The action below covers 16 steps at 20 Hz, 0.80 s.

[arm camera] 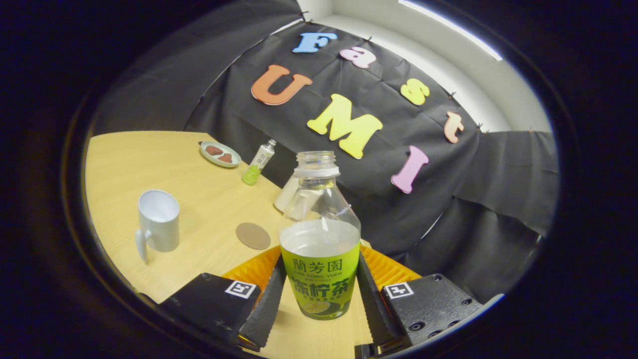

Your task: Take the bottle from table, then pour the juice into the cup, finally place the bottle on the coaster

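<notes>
A clear bottle (319,249) with a green label and no cap stands between my fingers, part full of pale liquid. My gripper (319,286) is shut on it, one finger pressing each side of the label. A white mug (159,219) stands on the wooden table (209,199) beyond my left finger, its handle turned toward me and its mouth open. A round brown coaster (253,235) lies flat between the mug and the bottle, just ahead of my left finger. The whole scene looks tilted.
A small plate (220,153) with brown pieces sits at the far side of the table. Beside it stands a thin bottle (258,163) with green liquid. A whitish object (288,197) is partly hidden behind the held bottle. The table's edge runs close to the black cloth wall.
</notes>
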Tool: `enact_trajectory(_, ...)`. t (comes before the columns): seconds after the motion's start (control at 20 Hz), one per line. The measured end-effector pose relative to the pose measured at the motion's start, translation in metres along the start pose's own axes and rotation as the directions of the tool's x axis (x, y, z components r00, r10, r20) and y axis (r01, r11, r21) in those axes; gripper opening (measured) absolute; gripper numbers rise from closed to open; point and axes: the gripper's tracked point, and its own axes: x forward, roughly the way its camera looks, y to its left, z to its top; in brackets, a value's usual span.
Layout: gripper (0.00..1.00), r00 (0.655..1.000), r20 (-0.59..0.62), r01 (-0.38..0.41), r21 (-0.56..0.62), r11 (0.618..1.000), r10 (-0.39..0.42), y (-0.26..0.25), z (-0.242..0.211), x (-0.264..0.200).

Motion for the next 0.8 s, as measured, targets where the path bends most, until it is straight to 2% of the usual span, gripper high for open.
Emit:
enact_trajectory(0.2,0.79,1.000,0.020,0.007,-0.149,0.989,-0.004,0.034,0.003,-0.001)
enact_trajectory(0.45,0.79,0.998,0.042,0.056,-0.312,0.949,-0.045,0.053,0.000,0.005)
enact_trajectory(0.7,0.79,0.998,0.031,0.065,-0.449,0.891,-0.058,0.070,-0.003,0.018)
enact_trajectory(0.8,0.79,0.996,0.046,0.092,-0.496,0.863,-0.080,0.072,-0.001,0.021)
